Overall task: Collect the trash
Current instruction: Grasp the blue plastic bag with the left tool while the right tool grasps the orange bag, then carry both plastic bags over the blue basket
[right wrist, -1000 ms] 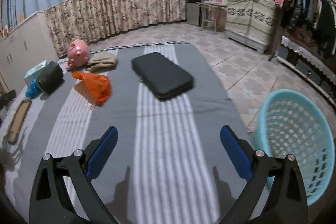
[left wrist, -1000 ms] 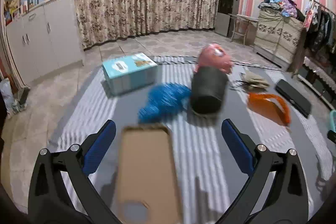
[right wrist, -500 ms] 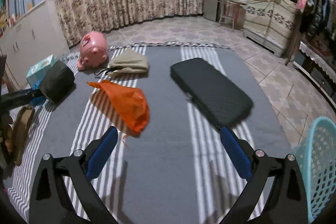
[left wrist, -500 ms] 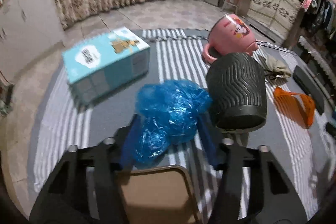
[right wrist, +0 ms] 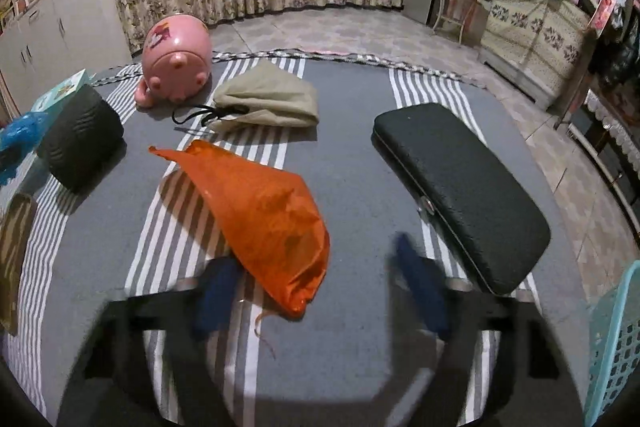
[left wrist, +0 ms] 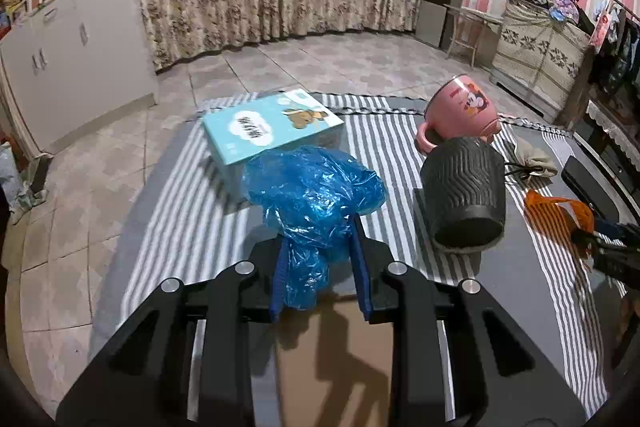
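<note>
The left gripper [left wrist: 320, 263], jaws just closing, pinches the crumpled blue plastic bag [left wrist: 316, 195] beside the teal box [left wrist: 272, 131] and dark ribbed pot [left wrist: 464, 199]. The right gripper [right wrist: 320, 287], closing but not yet touching, straddles the narrow near end of the orange plastic bag [right wrist: 260, 211], which lies lengthwise away-left; bare striped mat [right wrist: 352, 347] surrounds it, with the black case [right wrist: 460, 195] to its right.

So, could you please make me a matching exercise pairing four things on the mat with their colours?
Things:
1. crumpled bag
2. flat bag
3. mug
4. case

Colours:
A. pink
B. black
C. blue
D. orange

Pairs: 1-C, 2-D, 3-A, 4-B
</note>
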Motion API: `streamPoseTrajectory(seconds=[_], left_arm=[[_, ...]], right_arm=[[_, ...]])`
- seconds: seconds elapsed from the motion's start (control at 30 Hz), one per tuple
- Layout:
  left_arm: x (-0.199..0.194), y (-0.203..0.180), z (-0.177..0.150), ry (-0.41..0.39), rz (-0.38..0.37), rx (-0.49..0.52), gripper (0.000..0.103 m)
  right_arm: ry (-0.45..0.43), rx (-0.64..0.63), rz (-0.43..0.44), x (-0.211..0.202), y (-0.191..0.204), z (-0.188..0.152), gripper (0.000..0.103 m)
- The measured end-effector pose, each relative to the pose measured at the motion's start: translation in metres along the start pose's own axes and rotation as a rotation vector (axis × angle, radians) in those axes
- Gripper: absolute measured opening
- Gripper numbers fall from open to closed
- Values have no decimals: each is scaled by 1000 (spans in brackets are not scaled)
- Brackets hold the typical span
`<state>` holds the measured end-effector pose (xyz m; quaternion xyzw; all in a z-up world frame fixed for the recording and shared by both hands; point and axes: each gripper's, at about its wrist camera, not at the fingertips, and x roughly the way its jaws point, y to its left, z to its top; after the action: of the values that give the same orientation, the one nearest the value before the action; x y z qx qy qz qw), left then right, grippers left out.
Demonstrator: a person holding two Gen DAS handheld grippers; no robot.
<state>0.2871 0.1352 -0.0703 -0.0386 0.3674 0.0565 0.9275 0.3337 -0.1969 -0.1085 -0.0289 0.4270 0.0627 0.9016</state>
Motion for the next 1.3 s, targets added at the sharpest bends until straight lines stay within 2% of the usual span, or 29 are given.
streamPoseTrajectory(seconds=[0.07,0.13,0.27,0.53,0.83,1.03,1.3], left_arm=[[-9,3,-2,-10,0,-10,26],[-23,2,-6,-27,10,-11,26],[-39,-6,-10,-43,1,-14,26],[-64,-56,-21,-64,-62,38,26],[-85,-136,-31,-90,-176,121,26],[-97,-191,-34,-102,-248,170,26],[-111,-274,-43,-109,-351,257,26]], right_arm=[[-16,3,21,-5,-2,-2,35],[-28,-1,28,-11,-4,-4,23],[-48,25,70,-26,-18,-12,17],[-103,87,62,-71,-59,-35,16],[-191,191,-1,-136,-134,-70,16],[-252,259,-103,-181,-188,-95,16],[-301,340,-214,-214,-240,-126,16]])
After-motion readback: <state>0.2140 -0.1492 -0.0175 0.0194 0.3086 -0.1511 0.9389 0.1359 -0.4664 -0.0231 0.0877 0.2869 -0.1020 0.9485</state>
